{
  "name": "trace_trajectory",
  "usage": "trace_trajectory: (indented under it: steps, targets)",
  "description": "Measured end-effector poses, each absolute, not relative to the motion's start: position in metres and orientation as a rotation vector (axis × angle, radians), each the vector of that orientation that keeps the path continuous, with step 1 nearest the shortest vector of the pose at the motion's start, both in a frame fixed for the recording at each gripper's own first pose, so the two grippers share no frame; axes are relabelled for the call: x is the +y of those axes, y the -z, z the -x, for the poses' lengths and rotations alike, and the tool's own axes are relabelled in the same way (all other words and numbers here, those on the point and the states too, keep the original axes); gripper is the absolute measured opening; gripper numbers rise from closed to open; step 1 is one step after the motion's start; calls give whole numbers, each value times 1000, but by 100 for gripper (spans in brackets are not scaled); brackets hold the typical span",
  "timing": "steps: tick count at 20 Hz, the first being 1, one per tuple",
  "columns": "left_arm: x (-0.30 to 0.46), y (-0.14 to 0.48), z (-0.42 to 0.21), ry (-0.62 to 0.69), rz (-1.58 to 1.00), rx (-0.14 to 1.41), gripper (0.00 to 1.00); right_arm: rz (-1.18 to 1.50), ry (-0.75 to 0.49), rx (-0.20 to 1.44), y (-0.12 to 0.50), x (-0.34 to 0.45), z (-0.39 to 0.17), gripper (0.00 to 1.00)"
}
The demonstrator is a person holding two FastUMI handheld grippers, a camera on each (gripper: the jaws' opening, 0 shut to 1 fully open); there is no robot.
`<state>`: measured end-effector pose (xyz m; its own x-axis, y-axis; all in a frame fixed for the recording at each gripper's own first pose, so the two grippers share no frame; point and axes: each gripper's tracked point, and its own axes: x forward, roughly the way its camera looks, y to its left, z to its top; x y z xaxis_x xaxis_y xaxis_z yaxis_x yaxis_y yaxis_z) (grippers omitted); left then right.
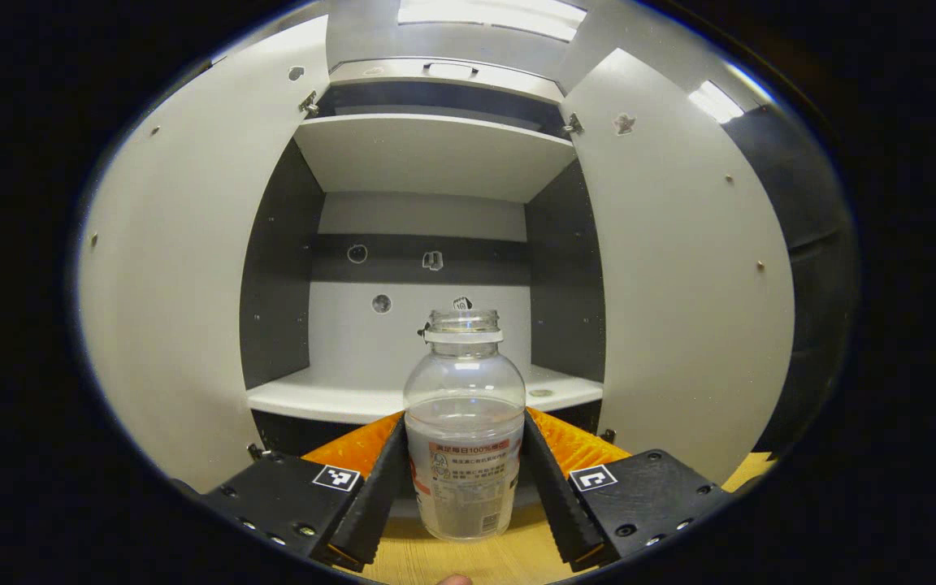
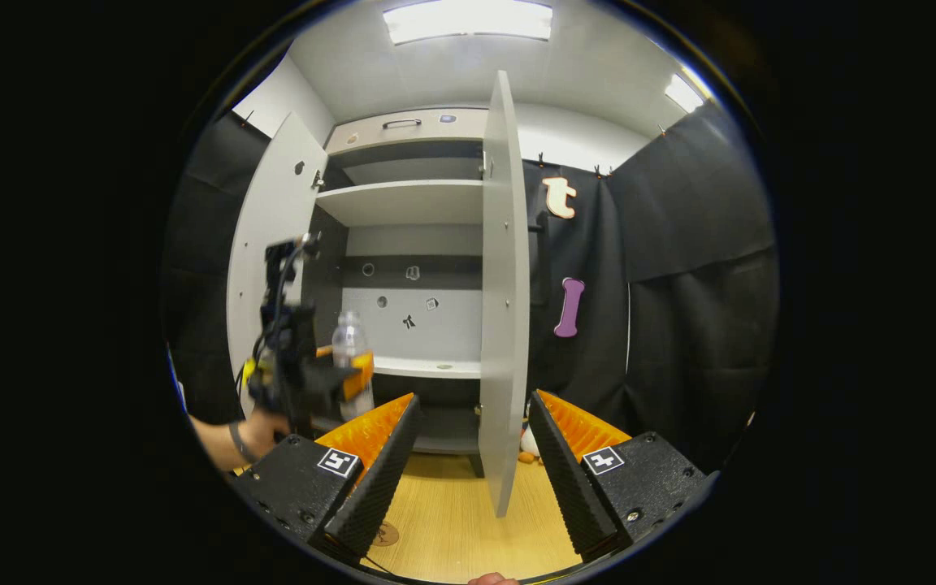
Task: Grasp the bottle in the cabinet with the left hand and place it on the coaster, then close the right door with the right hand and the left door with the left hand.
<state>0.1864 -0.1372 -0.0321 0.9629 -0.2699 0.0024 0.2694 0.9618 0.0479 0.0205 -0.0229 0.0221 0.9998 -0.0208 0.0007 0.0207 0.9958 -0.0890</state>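
Left gripper view has my left gripper (image 1: 465, 479) clamped on the bottle (image 1: 465, 431), both fingers pressed against its labelled lower half, and the bottle is upright, out in front of the open cabinet (image 1: 427, 390) and above the wooden table (image 1: 452, 561). Right gripper view shows the same bottle (image 2: 351, 357) held beside the left door (image 2: 273, 268), while my right gripper (image 2: 472, 463) hangs with its fingers apart, the right door (image 2: 504, 309) edge-on between them farther off. The step in hand, as I judge it, is carrying the bottle to the coaster (image 2: 385, 534), a small round disc on the table low by my right gripper's left finger. I'd keep the bottle vertical (it looks uncapped, with some liquid in it), lower it slowly, centre its base over the disc, and only ease my grip once it sits flat, so it doesn't tip or skid off the edge
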Motion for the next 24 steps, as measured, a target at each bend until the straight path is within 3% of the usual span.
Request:
trace_trajectory:
  steps: [9,14,24]
  targets:
    - [-148,151,-99,309,-99,7,77,38,-90,32,-29,-2,-17,82]
    - [-143,215,-83,284,-92,112,77,45,-71,68,-28,-15,-17,82]
    - [-142,226,-76,279,-28,82,82,82,-121,136,-18,5,-39,83]
